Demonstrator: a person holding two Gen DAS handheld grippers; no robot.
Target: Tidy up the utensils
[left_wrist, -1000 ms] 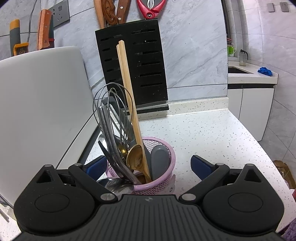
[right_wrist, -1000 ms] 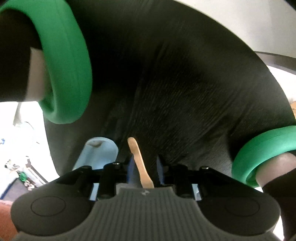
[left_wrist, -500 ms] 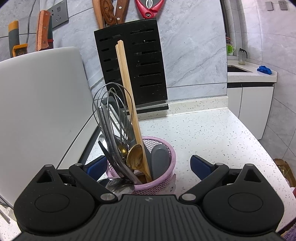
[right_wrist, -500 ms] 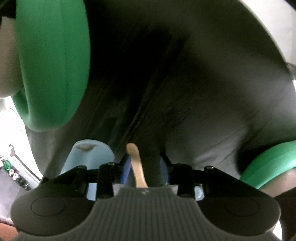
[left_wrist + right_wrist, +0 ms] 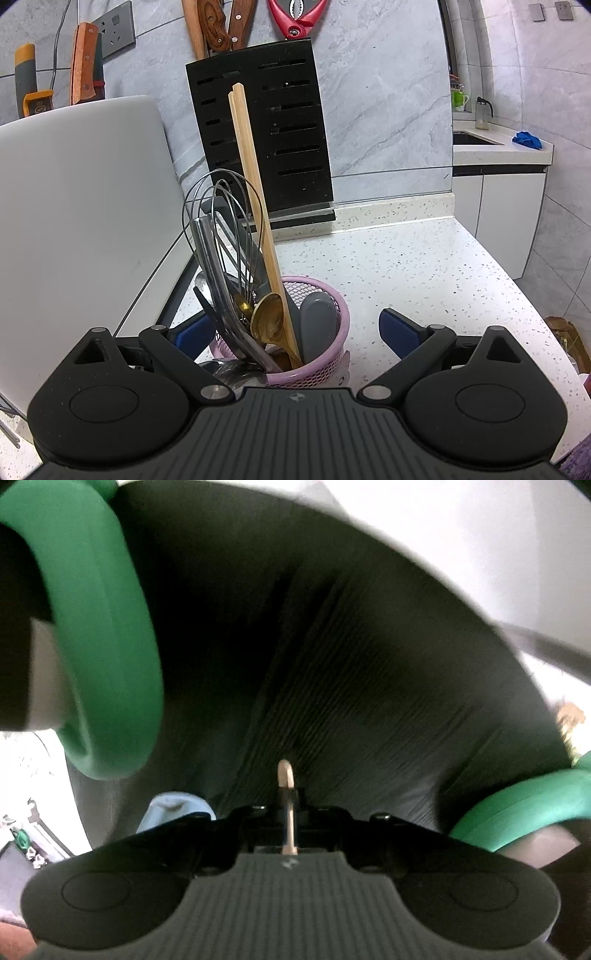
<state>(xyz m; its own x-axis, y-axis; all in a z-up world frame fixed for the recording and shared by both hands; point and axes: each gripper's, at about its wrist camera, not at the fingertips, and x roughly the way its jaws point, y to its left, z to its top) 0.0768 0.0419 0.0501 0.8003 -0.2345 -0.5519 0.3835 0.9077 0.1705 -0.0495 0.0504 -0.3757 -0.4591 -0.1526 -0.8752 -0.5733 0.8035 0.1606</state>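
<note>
The left gripper [image 5: 293,330] stands wide, its two blue-tipped fingers [image 5: 397,328] spread to either side of a pink mesh holder [image 5: 334,363] and touching nothing. The holder sits on the speckled white bench [image 5: 406,266] between the fingers, nearer the left one than the right; its left part is hidden behind that finger.

In the holder stand a wire whisk [image 5: 221,229], a pair of wooden chopsticks [image 5: 255,206] leaning up and to the left, a brass-coloured spoon [image 5: 267,323] with its bowl up, a grey spatula [image 5: 317,325] at the right side of the rim, and some steel handles too crowded to tell apart.

At the bench's back edge, against the grey wall, a black knife block [image 5: 266,133] stands with wooden handles and red scissors [image 5: 295,16] sticking out of its top. A white board [image 5: 77,229] leans upright along the bench's left side. Past the bench's far right corner a blue cloth [image 5: 527,139] lies on a second counter.

The right gripper [image 5: 287,794] is closed narrow on a thin wooden utensil [image 5: 285,773], whose rounded end pokes out just beyond the fingertips. Which utensil it is cannot be told, as the view is blurred. Dark ribbed fabric [image 5: 369,683] fills most of that view, with green padded rings [image 5: 107,638] at the left and lower right.
</note>
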